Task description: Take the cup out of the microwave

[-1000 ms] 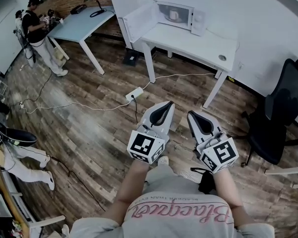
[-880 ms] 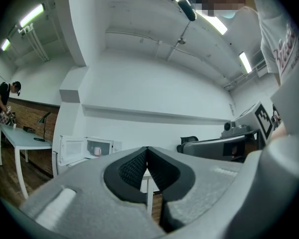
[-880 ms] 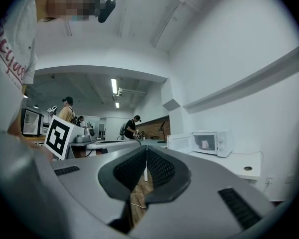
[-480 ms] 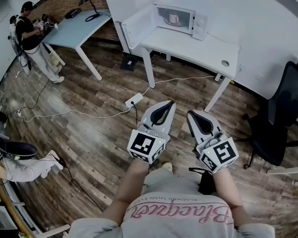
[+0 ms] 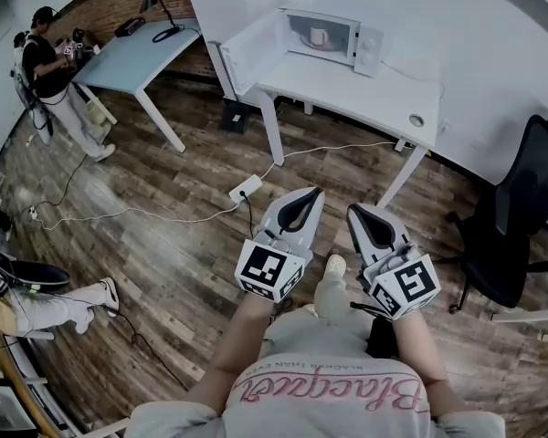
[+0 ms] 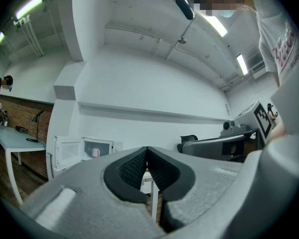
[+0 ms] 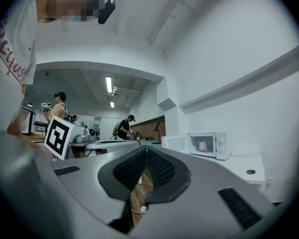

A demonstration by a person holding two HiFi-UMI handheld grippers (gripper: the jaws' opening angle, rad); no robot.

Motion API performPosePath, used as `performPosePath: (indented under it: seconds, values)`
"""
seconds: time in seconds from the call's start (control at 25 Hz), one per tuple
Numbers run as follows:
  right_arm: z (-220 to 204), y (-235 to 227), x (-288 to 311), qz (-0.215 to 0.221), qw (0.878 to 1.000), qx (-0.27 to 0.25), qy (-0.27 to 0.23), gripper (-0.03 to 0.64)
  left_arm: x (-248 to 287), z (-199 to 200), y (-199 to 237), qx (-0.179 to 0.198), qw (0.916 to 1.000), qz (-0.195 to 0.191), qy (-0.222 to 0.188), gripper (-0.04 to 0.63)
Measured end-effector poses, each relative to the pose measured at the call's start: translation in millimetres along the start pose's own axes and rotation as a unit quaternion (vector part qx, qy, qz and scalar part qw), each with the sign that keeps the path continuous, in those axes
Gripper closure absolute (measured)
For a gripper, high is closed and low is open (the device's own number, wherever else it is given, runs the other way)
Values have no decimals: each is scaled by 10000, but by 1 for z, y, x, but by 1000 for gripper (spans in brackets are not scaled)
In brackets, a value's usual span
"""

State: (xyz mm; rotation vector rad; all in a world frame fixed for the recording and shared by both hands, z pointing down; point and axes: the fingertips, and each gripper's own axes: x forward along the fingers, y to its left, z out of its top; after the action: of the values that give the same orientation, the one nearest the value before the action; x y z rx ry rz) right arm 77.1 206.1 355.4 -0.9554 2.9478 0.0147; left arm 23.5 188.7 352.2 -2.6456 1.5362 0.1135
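shirt (image 5: 324,395): red cursive word, upside down in the head view, looks like "Blacquer", not sure of every letter
small print beside it: too tiny to read
left marker cube (image 5: 268,270), right marker cube (image 5: 411,284): black-and-white square codes, no letters
microwave (image 5: 333,33): nothing legible

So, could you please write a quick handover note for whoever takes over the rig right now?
Left tool: shut, empty. Right tool: shut, empty. Both are held level in front of the person, well short of the white table.
The cup sits inside the microwave on that table; door is open.
Done: nothing grasped yet.
Left: walk up, grip the cup, lift it out.
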Motion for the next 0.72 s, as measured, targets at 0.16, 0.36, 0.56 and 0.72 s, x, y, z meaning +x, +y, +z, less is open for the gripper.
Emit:
performPosePath:
  seconds: [0.16,0.36,0.56,0.72]
  values:
    - [0,-9,8,-39,10000,49,-9,603,9,0,10,-22,10000,39,1,589]
    - [-1,-27,22,-88,9999,114,-85,603,26,-3,23,-14,10000,67,24,589]
    - [-4,-44,38,-103,9998,142,-97,603,39,-7,38,6,9999,137,35,589]
    - [-7,-57,53,-70,9998,183,-93,603,51,-11,52,-13,9998,200,56,589]
